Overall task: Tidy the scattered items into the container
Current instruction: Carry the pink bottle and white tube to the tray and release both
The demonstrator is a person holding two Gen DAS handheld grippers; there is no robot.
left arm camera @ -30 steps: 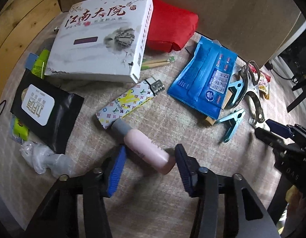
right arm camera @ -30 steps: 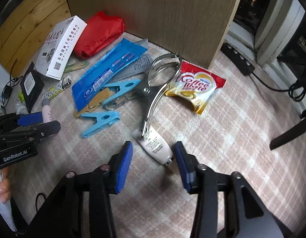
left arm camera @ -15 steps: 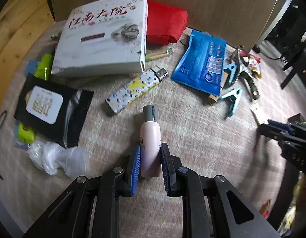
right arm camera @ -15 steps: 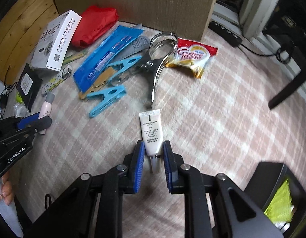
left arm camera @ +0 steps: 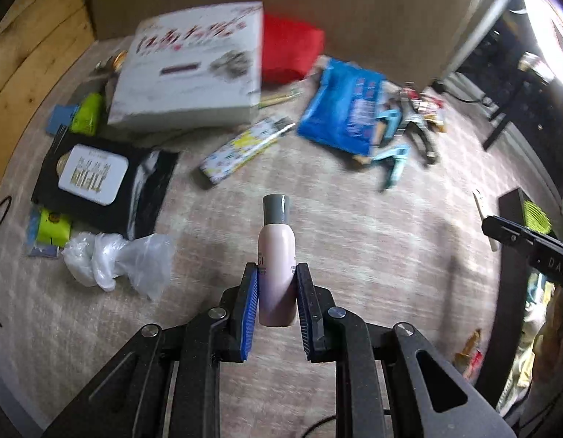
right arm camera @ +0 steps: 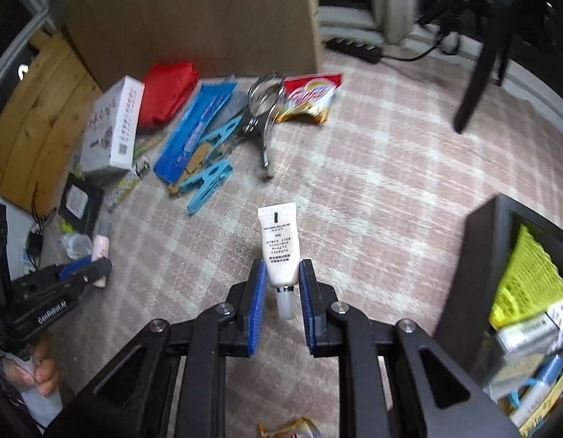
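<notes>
While both hands hang above the checked rug (right arm camera: 372, 189), each tool has something pinched. The left gripper (left arm camera: 277, 292) is clenched on one pink bottle (left arm camera: 277, 252) with a grey cap, blue pads pressed to its lower sides, bottle clear of the floor. The right gripper (right arm camera: 281, 288) is clamped on one white tube (right arm camera: 279, 244), cap end down between the pads, printed end sticking out ahead.

Down at the right, close in, one dark container (right arm camera: 500, 255) sits with a yellow-green packet and a few boxes already inside; I can't count those cleanly.

On the rug near the left tool: one crumpled clear plastic bag (left arm camera: 117, 259), then one black pouch (left arm camera: 102, 179) with a white label. Beside it, two yellow-green packets, one nearer (left arm camera: 51, 228) and one farther (left arm camera: 86, 118). Moving out, one patterned lighter (left arm camera: 241, 155) lies at a slant. Two light blue clothes pegs (right arm camera: 208, 184) lie by one blue sachet pack (left arm camera: 341, 113), with one pair of metal tongs (right arm camera: 265, 109) just beyond. One red-and-yellow snack packet (right arm camera: 310, 98) touches the tongs' loop. Farther still, one white printed box (left arm camera: 193, 76), and one red cloth bundle (left arm camera: 290, 53) behind it, hard against the brown board (right arm camera: 193, 18). One black power strip (right arm camera: 354, 49) lies at the very back.
</notes>
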